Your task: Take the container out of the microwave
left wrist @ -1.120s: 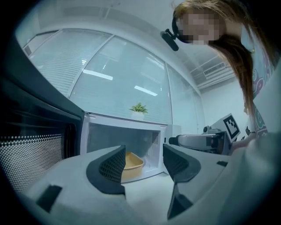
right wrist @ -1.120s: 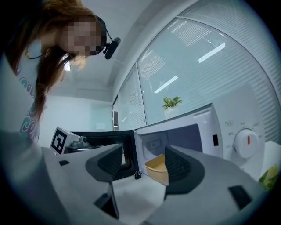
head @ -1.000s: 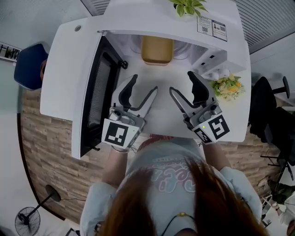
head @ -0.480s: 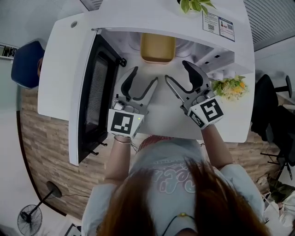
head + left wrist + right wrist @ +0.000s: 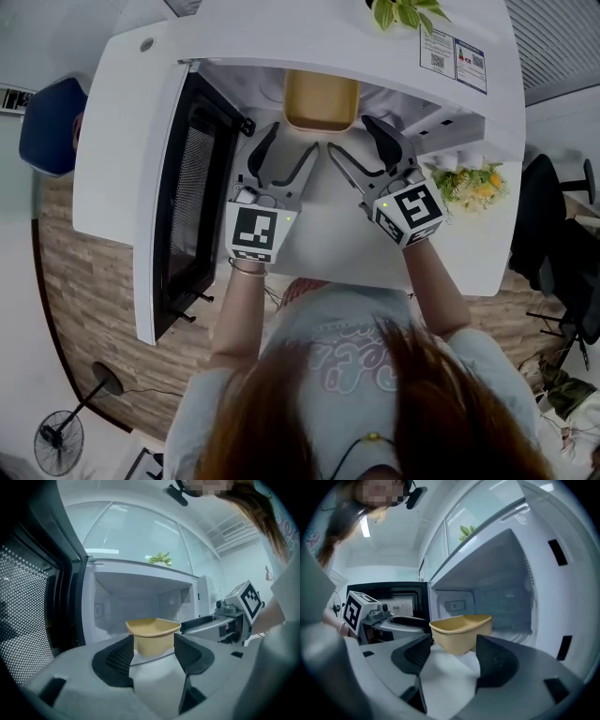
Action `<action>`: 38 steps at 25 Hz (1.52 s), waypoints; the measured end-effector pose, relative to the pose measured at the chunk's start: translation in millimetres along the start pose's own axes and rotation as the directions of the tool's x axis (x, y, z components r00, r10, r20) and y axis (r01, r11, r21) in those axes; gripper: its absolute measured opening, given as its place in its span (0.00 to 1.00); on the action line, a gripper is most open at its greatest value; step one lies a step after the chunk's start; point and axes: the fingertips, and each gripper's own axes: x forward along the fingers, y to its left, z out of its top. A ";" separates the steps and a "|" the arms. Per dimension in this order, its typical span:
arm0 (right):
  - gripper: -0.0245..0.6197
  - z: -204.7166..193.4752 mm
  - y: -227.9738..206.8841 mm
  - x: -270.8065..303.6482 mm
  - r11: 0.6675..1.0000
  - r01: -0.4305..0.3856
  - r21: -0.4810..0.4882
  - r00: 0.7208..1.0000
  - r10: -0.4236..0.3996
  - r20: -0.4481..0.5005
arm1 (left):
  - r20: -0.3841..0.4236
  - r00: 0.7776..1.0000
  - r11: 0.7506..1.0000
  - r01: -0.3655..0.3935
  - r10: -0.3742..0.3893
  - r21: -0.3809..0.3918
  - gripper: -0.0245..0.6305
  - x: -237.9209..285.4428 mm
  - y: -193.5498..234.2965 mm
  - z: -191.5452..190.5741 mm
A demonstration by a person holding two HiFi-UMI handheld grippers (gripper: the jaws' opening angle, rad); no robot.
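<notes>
A yellow container (image 5: 322,100) sits inside the open white microwave (image 5: 337,42), near the front of the cavity. It shows between the jaws in the left gripper view (image 5: 153,635) and in the right gripper view (image 5: 462,632), a short way ahead of both. My left gripper (image 5: 283,150) stands open at the cavity mouth, just left of the container. Just right of the container my right gripper (image 5: 354,141) is open too. Neither touches the container.
The microwave door (image 5: 187,202) hangs open at the left, beside my left gripper. A white table (image 5: 328,244) lies under both grippers. A bunch of flowers (image 5: 472,178) stands at the right, and a green plant (image 5: 398,11) sits on the microwave's top.
Both grippers have moved forward toward the microwave's mouth and now flank the front of the container. Both stayed open.
</notes>
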 end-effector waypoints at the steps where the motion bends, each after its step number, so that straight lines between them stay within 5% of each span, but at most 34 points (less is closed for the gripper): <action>1: 0.49 -0.9 -1.4 1.6 1.000 -0.001 0.000 1.000 0.001 -0.002 | -0.006 1.000 1.000 -0.003 0.003 0.000 0.44 1.9 1.3 -1.8; 15: 0.49 -12.2 -9.2 21.9 0.999 -0.010 -0.038 0.999 0.009 -0.035 | -0.061 0.998 1.000 -0.001 0.002 0.019 0.44 23.5 6.2 -17.5; 38: 0.41 -5.3 -3.4 17.2 0.995 0.083 -0.048 0.996 -0.084 -0.019 | -0.035 0.999 1.000 -0.011 0.010 -0.006 0.37 19.5 1.2 -9.4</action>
